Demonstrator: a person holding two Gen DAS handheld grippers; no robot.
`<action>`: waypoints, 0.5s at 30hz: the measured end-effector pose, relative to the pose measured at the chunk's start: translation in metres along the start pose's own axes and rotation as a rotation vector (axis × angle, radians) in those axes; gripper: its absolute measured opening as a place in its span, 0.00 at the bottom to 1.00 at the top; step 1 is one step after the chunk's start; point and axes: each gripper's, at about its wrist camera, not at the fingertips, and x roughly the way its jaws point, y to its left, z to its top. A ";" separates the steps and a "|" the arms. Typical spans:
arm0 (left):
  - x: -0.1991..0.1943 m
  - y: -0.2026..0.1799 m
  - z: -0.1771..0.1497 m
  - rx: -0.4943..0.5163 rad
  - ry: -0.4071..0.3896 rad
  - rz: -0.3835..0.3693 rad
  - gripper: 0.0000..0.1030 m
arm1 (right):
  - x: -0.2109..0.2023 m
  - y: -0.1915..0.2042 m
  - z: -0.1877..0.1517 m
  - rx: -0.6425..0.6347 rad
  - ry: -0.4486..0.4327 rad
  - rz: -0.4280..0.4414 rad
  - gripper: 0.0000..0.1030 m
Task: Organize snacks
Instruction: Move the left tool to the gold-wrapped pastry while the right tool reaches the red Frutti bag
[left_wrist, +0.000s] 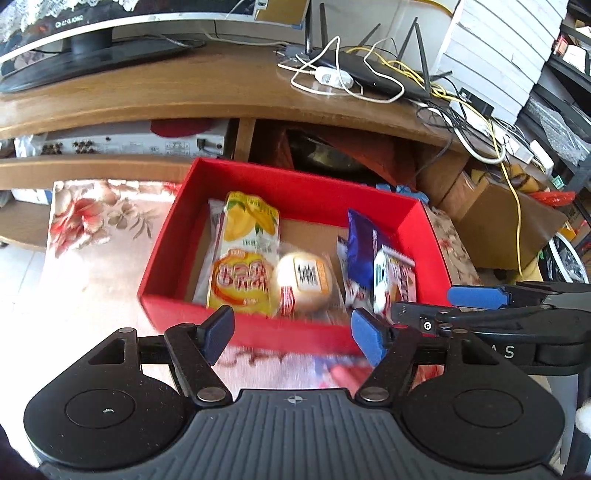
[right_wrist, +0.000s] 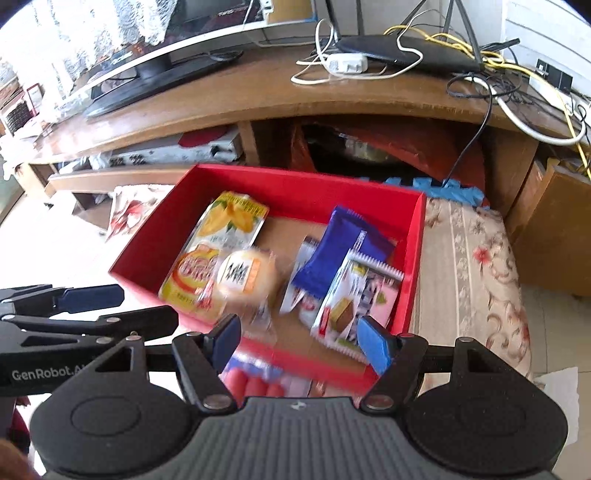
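Both our grippers, left (left_wrist: 291, 334) and right (right_wrist: 301, 341), fingers spread and pinching nothing, we hover at the near wall of the red box (left_wrist: 295, 184), snacks (left_wrist: 243, 258) lying inside it

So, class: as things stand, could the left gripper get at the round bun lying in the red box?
Probably yes. The left gripper is open and empty just in front of the red box, which has no lid. The round bun lies on top near the front wall, beside the yellow packet, with nothing over it.
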 end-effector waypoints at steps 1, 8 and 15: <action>-0.002 0.001 -0.004 -0.001 0.007 -0.004 0.74 | -0.001 0.002 -0.004 -0.005 0.006 0.004 0.64; -0.017 0.014 -0.034 -0.017 0.053 -0.009 0.74 | 0.000 0.024 -0.031 -0.062 0.075 0.033 0.64; -0.027 0.031 -0.061 -0.061 0.093 -0.008 0.74 | 0.002 0.047 -0.051 -0.123 0.118 0.047 0.64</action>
